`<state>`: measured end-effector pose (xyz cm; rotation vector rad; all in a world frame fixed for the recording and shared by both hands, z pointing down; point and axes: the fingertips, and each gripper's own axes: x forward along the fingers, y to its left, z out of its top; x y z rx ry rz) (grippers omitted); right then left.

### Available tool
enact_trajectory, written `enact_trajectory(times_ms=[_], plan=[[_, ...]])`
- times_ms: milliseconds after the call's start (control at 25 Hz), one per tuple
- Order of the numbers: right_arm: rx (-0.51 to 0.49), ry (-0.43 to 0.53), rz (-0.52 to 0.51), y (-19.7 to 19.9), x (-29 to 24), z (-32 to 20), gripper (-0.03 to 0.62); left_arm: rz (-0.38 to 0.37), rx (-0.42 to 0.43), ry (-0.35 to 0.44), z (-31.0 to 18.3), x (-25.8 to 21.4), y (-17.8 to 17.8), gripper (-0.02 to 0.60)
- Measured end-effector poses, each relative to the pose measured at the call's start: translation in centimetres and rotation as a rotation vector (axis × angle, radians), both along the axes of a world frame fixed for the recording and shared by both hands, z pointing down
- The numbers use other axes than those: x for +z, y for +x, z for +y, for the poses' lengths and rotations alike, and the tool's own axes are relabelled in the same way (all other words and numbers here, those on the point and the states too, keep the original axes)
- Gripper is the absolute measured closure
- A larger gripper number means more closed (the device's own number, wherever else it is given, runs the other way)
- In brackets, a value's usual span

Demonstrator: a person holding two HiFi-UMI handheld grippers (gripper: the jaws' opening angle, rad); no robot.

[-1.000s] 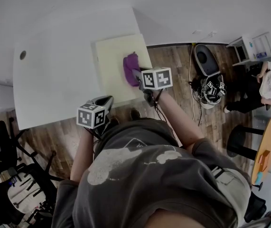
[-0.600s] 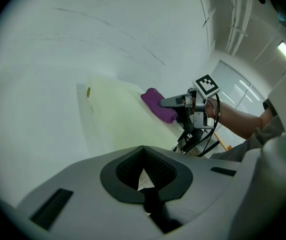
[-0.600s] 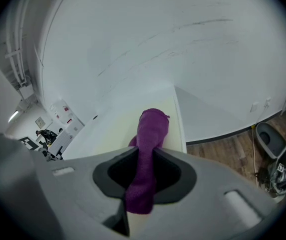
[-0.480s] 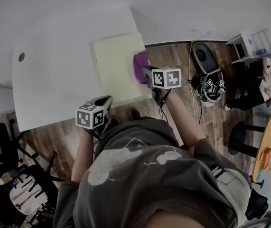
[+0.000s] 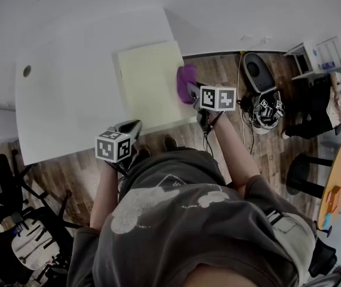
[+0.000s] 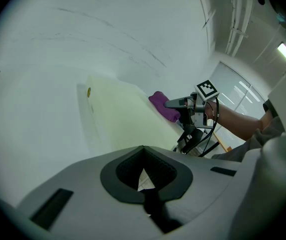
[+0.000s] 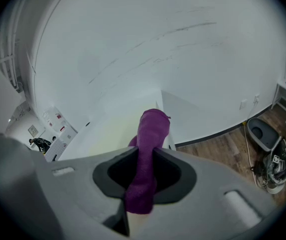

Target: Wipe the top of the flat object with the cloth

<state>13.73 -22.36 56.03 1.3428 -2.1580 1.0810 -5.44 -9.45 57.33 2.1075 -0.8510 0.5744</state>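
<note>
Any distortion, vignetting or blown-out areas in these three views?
Head view: dim, barrel-bent edges on the white table. Left gripper view: black fisheye corners, table washed out, purple cloth sharp. Right gripper view: same vignette, cloth close-up in focus.

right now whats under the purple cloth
The purple cloth, clamped in the right gripper, lies over the right edge of the pale yellow board, partly past it. Whatever the cloth covers there cannot be seen.

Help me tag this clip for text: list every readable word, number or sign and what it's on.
None can be read.
Marker cubes: black-and-white square patterns, no letters.
Shirt print: pale graphic, no legible words.
Wall notices: too small to read.
</note>
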Motion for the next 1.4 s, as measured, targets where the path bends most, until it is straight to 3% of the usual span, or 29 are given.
enact_trajectory(times_ms=[320, 520, 760, 960, 1400], plan=[[0.033, -0.006, 0.039, 1.4, 0.1, 0.4, 0.519, -0.016, 0.022, 0.002, 0.1, 0.1, 0.1, 0.581], [0.006, 0.003, 0.021, 0.1, -0.8, 0.8, 0.519, -0.017, 0.023, 0.026, 0.1, 0.1, 0.2, 0.581], [-0.133, 0.031, -0.02, -5.8, -2.8, 2.2, 0.519, -0.056, 0.056, 0.074, 0.1, -0.5, 0.3, 0.581], [-0.283, 0.025, -0.062, -11.8, -3.2, 4.6, 0.519, -0.045, 0.02, 0.101, -0.4, -1.6, -0.2, 0.581], [-0.412, -0.002, -0.116, -19.3, -3.2, 7.9, 0.519, -0.063, -0.078, 0.083, -0.8, -1.4, -4.5, 0.581]])
